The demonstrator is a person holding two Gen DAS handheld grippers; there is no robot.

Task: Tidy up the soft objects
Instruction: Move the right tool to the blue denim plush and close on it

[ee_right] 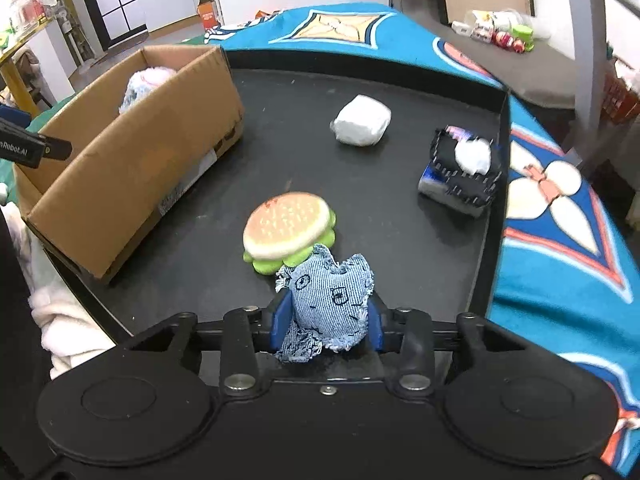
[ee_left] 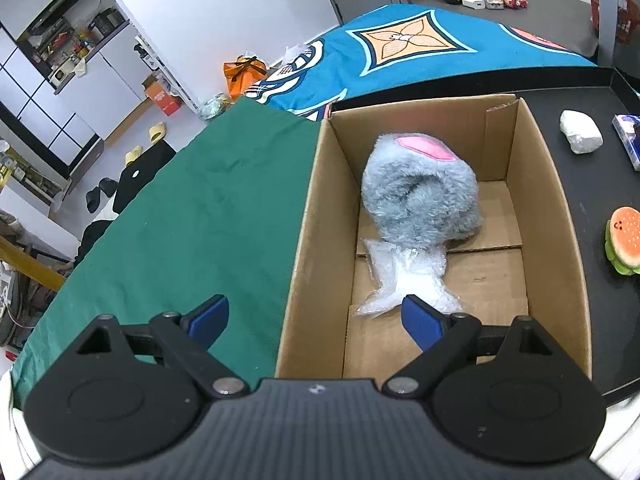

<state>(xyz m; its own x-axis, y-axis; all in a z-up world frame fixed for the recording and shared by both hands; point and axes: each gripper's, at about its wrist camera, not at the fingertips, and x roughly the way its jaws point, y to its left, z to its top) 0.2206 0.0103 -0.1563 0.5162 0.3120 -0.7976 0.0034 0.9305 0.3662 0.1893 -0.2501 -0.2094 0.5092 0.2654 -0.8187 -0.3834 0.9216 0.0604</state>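
A grey plush toy (ee_left: 420,196) with a pink patch lies in the open cardboard box (ee_left: 312,216), partly in a clear plastic bag (ee_left: 408,280). My left gripper (ee_left: 316,320) is open and empty, hovering over the box's near left wall. My right gripper (ee_right: 326,316) is shut on a small denim plush (ee_right: 328,296), held above the black tray (ee_right: 400,220). A burger plush (ee_right: 288,228) lies just beyond it; it also shows in the left wrist view (ee_left: 624,240). The box (ee_right: 132,160) stands to the left in the right wrist view.
On the tray lie a white wrapped lump (ee_right: 362,120), also in the left wrist view (ee_left: 580,132), and a dark cloth bundle with a white lump on a blue pack (ee_right: 460,172). A green cloth (ee_left: 192,208) lies left of the box. A blue patterned blanket (ee_right: 560,220) surrounds the tray.
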